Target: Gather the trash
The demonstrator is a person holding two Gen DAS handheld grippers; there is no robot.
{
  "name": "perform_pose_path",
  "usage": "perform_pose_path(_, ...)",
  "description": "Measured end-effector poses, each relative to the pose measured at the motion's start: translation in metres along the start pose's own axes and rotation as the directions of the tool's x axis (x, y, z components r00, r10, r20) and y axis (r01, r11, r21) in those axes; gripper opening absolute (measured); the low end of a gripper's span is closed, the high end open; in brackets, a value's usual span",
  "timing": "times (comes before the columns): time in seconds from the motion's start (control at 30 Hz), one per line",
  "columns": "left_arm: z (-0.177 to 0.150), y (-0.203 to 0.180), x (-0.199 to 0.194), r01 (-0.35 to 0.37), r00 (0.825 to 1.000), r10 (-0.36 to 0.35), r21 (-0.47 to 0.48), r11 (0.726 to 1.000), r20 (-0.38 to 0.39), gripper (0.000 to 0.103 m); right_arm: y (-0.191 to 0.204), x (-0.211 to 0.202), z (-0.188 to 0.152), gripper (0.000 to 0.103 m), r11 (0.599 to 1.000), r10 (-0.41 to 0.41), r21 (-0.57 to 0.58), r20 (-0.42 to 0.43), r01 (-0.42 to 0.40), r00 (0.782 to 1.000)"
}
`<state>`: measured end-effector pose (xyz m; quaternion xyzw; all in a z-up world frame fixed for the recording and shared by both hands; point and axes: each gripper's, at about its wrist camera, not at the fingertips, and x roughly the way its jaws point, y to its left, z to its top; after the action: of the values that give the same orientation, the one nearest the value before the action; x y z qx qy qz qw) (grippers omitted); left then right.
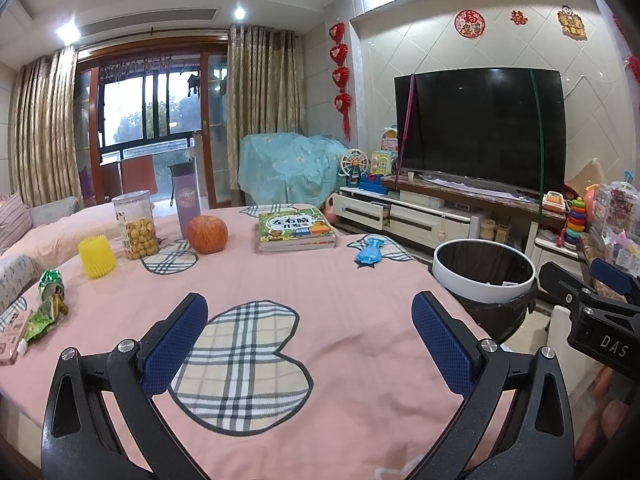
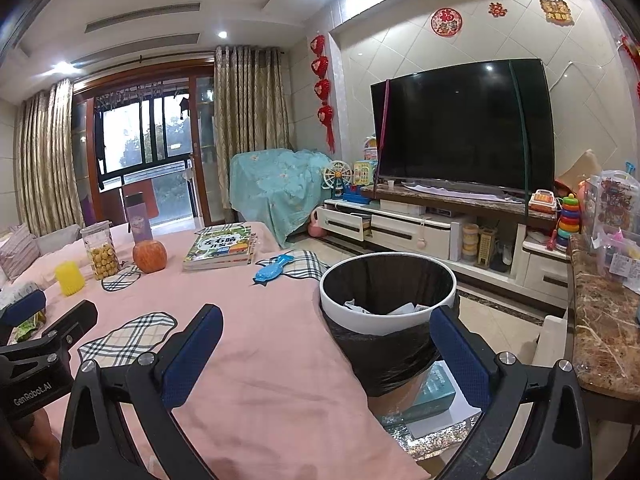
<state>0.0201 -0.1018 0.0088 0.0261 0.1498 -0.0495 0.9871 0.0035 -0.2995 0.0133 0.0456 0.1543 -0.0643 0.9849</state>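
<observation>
A white-rimmed trash bin (image 1: 484, 280) lined with a black bag stands at the table's right edge; in the right wrist view the bin (image 2: 388, 304) holds crumpled white paper. Green snack wrappers (image 1: 46, 310) and a crushed green can (image 1: 51, 282) lie at the table's left edge. My left gripper (image 1: 310, 328) is open and empty above the pink tablecloth (image 1: 340, 320). My right gripper (image 2: 326, 340) is open and empty, hovering between the table edge and the bin. The left gripper's body also shows in the right wrist view (image 2: 44, 344).
On the table stand a yellow foam sleeve (image 1: 97, 257), a snack jar (image 1: 134, 224), a purple bottle (image 1: 186, 204), an apple in netting (image 1: 207, 234), books (image 1: 296, 230) and a blue toy (image 1: 370, 254). A TV stand (image 2: 420, 224) and marble counter (image 2: 604, 328) are on the right.
</observation>
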Motion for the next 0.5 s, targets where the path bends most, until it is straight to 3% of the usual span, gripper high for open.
perform_pose_path(0.5,0.0020,0.0012,0.0015,0.001,1.000,-0.001,-0.002,1.000,-0.001,0.103,0.0044,-0.0017,-0.0005,0.103,1.000,0.007,-0.002,0.003,-0.007,1.000)
